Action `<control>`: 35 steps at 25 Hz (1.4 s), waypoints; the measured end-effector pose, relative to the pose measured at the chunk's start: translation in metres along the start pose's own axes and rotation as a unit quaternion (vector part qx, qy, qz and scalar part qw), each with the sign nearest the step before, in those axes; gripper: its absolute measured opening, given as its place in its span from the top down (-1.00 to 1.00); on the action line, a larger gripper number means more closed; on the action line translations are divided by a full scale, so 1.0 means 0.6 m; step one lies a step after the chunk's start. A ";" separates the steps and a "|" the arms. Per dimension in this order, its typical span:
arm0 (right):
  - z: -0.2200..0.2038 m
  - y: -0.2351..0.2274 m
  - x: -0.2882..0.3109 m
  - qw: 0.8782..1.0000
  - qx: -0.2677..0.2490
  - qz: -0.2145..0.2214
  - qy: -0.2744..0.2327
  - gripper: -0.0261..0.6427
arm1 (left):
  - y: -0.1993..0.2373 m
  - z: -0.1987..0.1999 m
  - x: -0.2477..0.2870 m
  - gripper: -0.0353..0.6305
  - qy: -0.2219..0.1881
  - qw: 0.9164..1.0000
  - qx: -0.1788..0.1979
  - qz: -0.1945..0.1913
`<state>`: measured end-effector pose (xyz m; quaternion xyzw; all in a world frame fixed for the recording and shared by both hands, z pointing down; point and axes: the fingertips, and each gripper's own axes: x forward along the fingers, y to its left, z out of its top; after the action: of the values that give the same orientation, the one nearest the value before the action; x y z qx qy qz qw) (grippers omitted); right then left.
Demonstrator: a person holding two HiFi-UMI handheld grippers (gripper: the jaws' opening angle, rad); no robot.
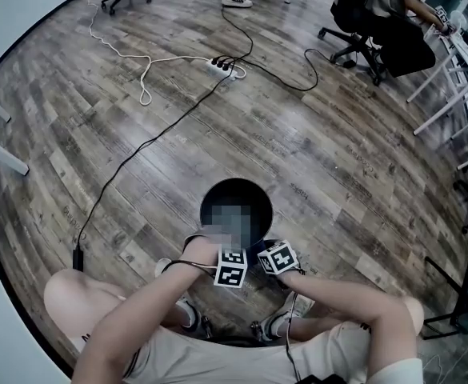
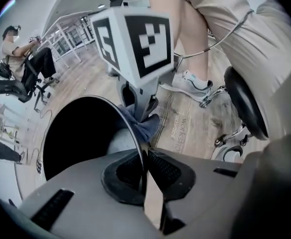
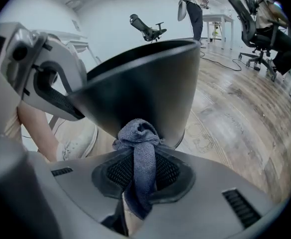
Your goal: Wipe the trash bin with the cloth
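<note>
Evidently mid-wipe: left gripper (image 2: 144, 176) clamped on round black plastic bin (image 2: 129, 124) rim; right gripper (image 3: 138, 185) pinching blue-grey cloth (image 3: 141, 156) against its wall; should rub next.

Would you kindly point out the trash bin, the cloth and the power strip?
trash bin (image 3: 150, 88), right gripper view, its dark outer wall.
cloth (image 3: 138, 133), right gripper view, its bunched top.
power strip (image 1: 220, 65), head view, its white body.

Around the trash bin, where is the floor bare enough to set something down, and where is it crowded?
Bare floor lies right of the trash bin, out to the white desk legs, and beyond it toward the power strip. Left of it a black cable crosses. The near side is crowded: left gripper, right gripper, shoes.
</note>
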<state>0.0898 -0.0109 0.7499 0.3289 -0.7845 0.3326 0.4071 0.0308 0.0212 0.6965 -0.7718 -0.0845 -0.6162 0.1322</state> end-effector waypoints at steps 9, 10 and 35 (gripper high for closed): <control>-0.070 -0.038 0.140 0.999 -0.034 -0.026 0.010 0.68 | 0.007 0.010 0.001 0.80 -0.002 0.999 -0.030 0.012; -0.075 -0.047 0.154 0.999 -0.024 -0.031 0.012 0.68 | 0.010 0.012 0.002 0.80 -0.002 0.999 -0.035 0.016; 0.010 0.080 -0.071 0.995 0.088 0.040 -0.011 0.68 | 0.015 -0.050 -0.022 0.50 -0.011 1.000 0.011 -0.002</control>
<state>0.0684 0.0217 0.6986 0.3351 -0.7689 0.4133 0.3544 0.0024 0.0038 0.6892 -0.7770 -0.0941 -0.6069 0.1381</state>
